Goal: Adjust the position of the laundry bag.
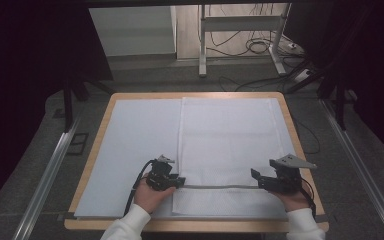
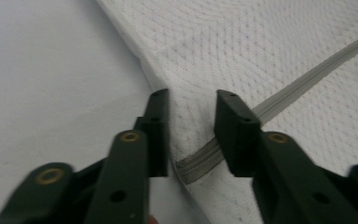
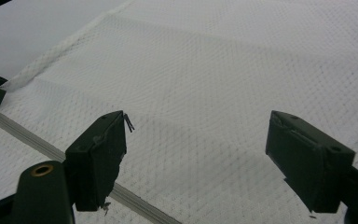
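A white textured cloth [image 1: 225, 135] lies flat on the right half of the table, with a grey band [image 1: 220, 187] running across it near the front edge. My left gripper [image 1: 180, 181] sits at the band's left end. In the left gripper view its jaws [image 2: 192, 100] stand a little apart astride the cloth's edge [image 2: 191, 116], and the band [image 2: 307, 79] ends between them; the pads do not press the cloth. My right gripper [image 1: 257, 179] rests at the band's right end. Its jaws [image 3: 198, 126] are spread wide over the cloth [image 3: 205, 70], with the band [image 3: 28, 137] beside one jaw.
A pale mat [image 1: 140, 140] covers the wooden tabletop [image 1: 87, 170]; its left half is bare. Metal rails [image 1: 50, 175] run along both sides of the table. A desk frame and cables [image 1: 260, 45] stand on the floor beyond the far edge.
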`<state>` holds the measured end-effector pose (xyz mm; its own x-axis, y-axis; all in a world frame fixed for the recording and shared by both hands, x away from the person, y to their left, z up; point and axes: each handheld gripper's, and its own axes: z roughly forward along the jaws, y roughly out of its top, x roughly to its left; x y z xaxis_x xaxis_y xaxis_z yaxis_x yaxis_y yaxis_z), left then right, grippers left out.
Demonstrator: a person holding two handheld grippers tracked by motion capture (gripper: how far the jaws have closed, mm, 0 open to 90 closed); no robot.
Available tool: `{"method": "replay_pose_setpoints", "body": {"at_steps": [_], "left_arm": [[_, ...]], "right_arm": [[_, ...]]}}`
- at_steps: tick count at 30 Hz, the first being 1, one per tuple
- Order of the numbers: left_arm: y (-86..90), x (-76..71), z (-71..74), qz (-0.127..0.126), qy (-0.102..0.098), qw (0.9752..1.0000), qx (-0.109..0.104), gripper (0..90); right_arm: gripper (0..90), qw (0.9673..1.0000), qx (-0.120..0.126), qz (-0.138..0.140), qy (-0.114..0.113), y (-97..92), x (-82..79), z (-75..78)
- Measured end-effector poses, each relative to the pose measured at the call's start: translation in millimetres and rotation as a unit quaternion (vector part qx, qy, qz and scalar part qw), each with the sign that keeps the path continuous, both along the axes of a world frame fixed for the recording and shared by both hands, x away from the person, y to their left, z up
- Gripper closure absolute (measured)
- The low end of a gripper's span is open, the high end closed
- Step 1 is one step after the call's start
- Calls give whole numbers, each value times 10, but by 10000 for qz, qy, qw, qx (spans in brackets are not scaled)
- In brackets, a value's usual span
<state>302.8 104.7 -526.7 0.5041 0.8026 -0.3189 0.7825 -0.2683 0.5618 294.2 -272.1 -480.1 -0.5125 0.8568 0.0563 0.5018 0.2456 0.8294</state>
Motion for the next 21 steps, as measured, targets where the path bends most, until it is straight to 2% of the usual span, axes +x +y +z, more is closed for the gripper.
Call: {"method": "replay_pose_setpoints", "body": {"at_steps": [3, 7, 16, 21], "left_arm": [[23, 24, -20, 9, -5, 10000, -32, 809], [48, 33, -37, -4, -29, 9999, -97, 849], [72, 0, -24, 102, -196, 9994, -280, 880], [104, -8, -5, 113, -204, 9990, -386, 881]], "right_arm": [[198, 10000, -36, -4, 23, 4, 2, -8], [200, 10000, -54, -24, 50, 1, 10, -18], [200, 9999, -91, -72, 58, -28, 20, -18], [200, 9997, -59, -215, 99, -121, 43, 11]]}}
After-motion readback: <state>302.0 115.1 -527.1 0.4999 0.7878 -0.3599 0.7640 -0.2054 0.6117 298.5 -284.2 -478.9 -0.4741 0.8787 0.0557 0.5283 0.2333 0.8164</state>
